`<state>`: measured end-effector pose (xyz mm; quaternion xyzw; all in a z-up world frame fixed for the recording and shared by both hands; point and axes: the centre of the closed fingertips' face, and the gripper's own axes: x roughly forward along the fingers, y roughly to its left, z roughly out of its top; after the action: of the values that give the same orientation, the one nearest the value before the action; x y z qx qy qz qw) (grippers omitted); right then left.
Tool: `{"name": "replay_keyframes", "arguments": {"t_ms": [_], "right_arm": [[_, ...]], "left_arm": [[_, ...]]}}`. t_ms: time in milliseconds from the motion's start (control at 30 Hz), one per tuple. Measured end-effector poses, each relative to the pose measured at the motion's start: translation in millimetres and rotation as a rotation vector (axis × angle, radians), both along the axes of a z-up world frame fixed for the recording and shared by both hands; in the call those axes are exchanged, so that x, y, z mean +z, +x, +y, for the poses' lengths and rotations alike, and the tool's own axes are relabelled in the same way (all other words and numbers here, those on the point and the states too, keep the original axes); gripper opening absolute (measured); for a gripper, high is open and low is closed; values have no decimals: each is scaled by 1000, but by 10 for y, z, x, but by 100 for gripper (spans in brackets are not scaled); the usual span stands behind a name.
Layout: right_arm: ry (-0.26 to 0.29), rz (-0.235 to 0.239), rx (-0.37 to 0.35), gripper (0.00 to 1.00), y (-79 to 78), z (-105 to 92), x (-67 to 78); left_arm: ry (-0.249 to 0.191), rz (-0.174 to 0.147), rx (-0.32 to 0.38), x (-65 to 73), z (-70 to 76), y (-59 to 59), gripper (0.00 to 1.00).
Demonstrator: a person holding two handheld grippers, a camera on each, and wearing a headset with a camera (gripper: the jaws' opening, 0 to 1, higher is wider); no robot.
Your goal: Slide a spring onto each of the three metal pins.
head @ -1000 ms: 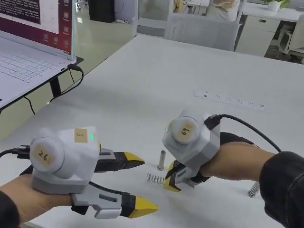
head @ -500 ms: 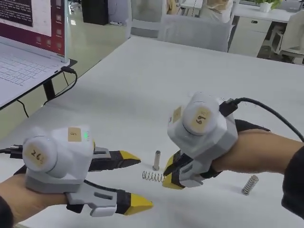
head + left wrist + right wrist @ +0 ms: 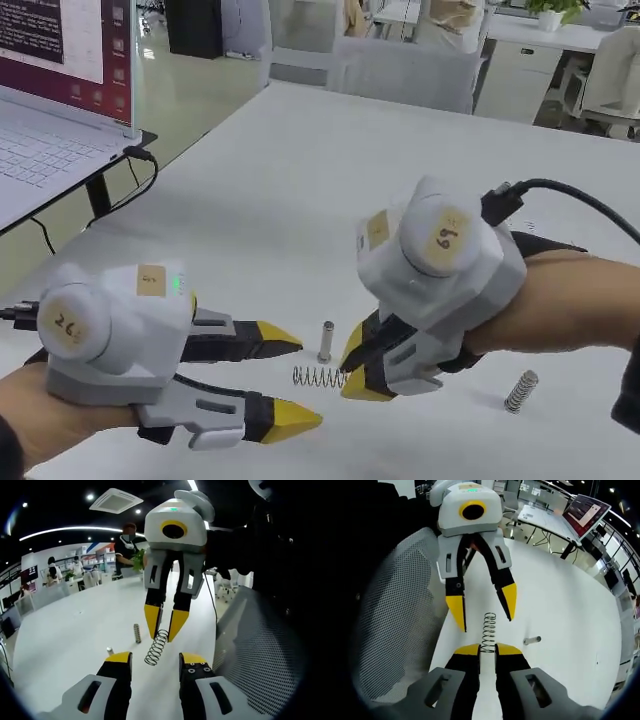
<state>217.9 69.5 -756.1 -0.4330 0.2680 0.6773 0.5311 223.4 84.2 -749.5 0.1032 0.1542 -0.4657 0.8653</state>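
My right gripper [image 3: 352, 372] has tipped up a bit since a moment ago. Now I can see all of the other silver spring [image 3: 521, 390] lying past my arm on the white counter [image 3: 300, 200]. The spring I am holding has stayed about where it was, next to the pin.

My right gripper is pinched tight on one end of the thin silver wire spring [image 3: 318, 376]. The spring sticks out sideways, low over the counter, and points at my left gripper [image 3: 295, 380]. I cannot tell if it touches the counter. My left gripper has its jaws wide apart and holds nothing. The free end of the spring is just in front of them.

The short round metal pin [image 3: 326, 341] stands straight up, just behind the spring. No spring is on it yet.

I think the job now is to get this spring onto that pin. The spring lies flat and the pin stands up, so I should first turn my right hand until the spring points down. Then I should put the open end right over the top of the pin and go down slowly. The spring is bendy, so I could use my left gripper to softly guide the loose end. The pin looks easy to knock over, so I must not bump it.
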Motion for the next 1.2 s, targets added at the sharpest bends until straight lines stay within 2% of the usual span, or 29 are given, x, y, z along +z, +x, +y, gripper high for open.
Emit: {"name": "replay_keyframes", "arguments": {"t_ms": [200, 567, 867, 1200], "right_arm": [[3, 2, 39, 9, -74, -13, 37], [8, -11, 73, 9, -97, -15, 71], [5, -32, 99, 9, -88, -20, 53], [10, -22, 85, 9, -77, -25, 49]], "left_arm": [[-8, -10, -21, 43, -45, -31, 20], [-8, -9, -49, 61, -107, -86, 7], [-14, -9, -54, 69, -117, -95, 4], [-31, -5, -68, 89, -120, -113, 3]]}}
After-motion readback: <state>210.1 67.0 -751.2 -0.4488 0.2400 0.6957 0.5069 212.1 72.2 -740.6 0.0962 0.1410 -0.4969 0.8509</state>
